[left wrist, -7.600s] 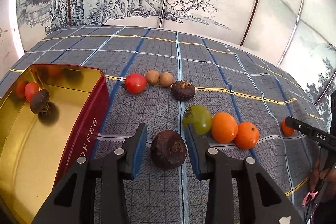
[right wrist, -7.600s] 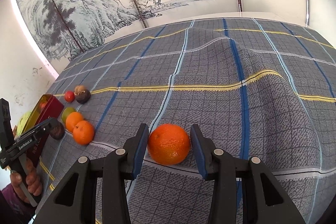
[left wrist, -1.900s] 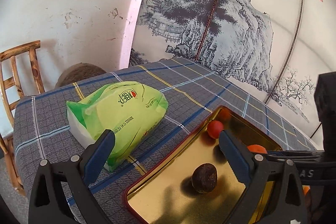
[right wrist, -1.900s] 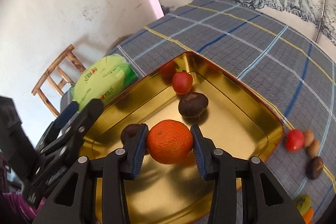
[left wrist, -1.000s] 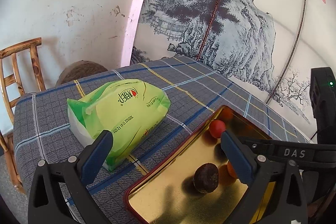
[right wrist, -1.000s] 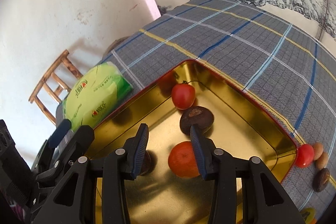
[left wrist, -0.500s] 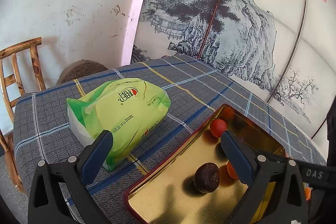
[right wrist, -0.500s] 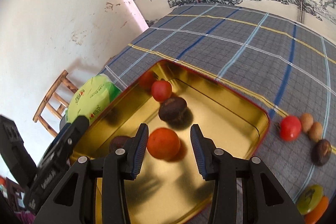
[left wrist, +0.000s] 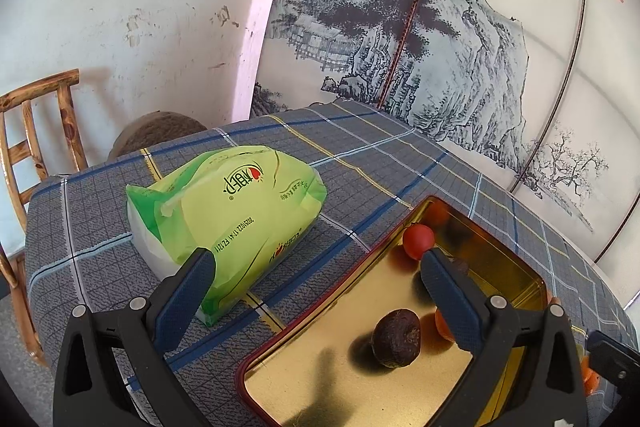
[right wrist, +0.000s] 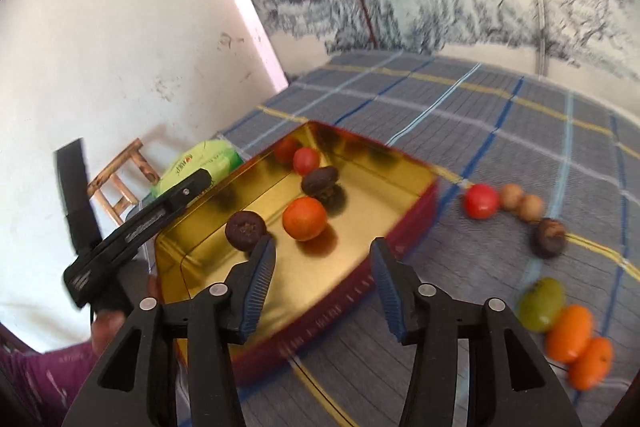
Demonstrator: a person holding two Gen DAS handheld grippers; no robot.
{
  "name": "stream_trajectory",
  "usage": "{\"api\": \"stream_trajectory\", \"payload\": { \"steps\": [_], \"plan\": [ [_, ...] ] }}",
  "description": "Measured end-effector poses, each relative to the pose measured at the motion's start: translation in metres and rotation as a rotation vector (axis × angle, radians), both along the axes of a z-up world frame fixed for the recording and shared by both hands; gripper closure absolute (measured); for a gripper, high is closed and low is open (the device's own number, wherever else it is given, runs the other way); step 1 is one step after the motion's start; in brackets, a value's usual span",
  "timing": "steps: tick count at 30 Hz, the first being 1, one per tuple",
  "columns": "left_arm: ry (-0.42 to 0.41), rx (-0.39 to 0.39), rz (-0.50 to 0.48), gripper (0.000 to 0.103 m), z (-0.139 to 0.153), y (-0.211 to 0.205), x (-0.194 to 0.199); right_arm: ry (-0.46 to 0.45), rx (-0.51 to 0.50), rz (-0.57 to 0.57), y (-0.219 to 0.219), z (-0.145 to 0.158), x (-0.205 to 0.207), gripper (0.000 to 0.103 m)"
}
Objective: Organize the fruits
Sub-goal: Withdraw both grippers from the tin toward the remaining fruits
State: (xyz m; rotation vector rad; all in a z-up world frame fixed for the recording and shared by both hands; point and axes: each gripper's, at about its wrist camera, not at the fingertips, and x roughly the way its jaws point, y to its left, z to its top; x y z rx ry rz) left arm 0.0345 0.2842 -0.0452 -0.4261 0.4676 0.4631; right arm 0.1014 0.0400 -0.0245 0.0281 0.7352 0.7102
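The red tin point(right wrist: 404, 223) with its gold lining sits on the plaid tablecloth point(right wrist: 500, 131) as the collecting place, and four fruits already lie inside: an orange mandarin point(right wrist: 304, 218) near the middle, a dark brown fruit point(right wrist: 245, 230) just beside it, another dark one point(right wrist: 321, 179) toward the far corner, and a red tomato point(right wrist: 306, 160) against the far wall. The right gripper point(right wrist: 323, 277) hangs above the tin's near wall with its tongs spread and nothing between them — probably free for the next pick. The left gripper point(left wrist: 316, 281) is likewise spread wide and empty, poised over the tin's corner beside the green plastic packet point(left wrist: 228, 211). Outside the tin, a red tomato point(right wrist: 481, 201), two small tan fruits point(right wrist: 521, 202), a dark fruit point(right wrist: 548, 232), a green one point(right wrist: 541, 303) and two mandarins point(right wrist: 578, 345) wait in a loose line — so the sorting looks under halfway done.
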Motion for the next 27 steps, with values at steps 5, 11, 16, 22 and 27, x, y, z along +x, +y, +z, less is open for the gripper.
{"api": "stream_trajectory", "payload": {
  "steps": [5, 11, 16, 22, 27],
  "plan": [
    [0.001, 0.0, 0.001, 0.001, 0.001, 0.0, 0.002, -0.038, -0.062, -0.143, -0.068, -0.006, -0.016, 0.045],
    [0.025, 0.011, 0.006, 0.002, -0.003, -0.003, -0.002, -0.013, -0.172, -0.365, -0.157, -0.031, -0.02, 0.045],
    [0.051, 0.049, 0.016, 0.002, -0.002, -0.012, -0.001, 0.019, -0.18, -0.521, -0.22, -0.043, -0.013, 0.043],
    [0.103, 0.253, 0.019, 0.002, 0.02, -0.059, -0.009, 0.076, -0.046, -0.616, -0.274, -0.052, -0.013, 0.039],
    [0.063, 0.201, -0.269, 0.002, 0.051, -0.114, -0.007, 0.092, -0.013, -0.585, -0.277, -0.052, -0.011, 0.034]
  ]
}}
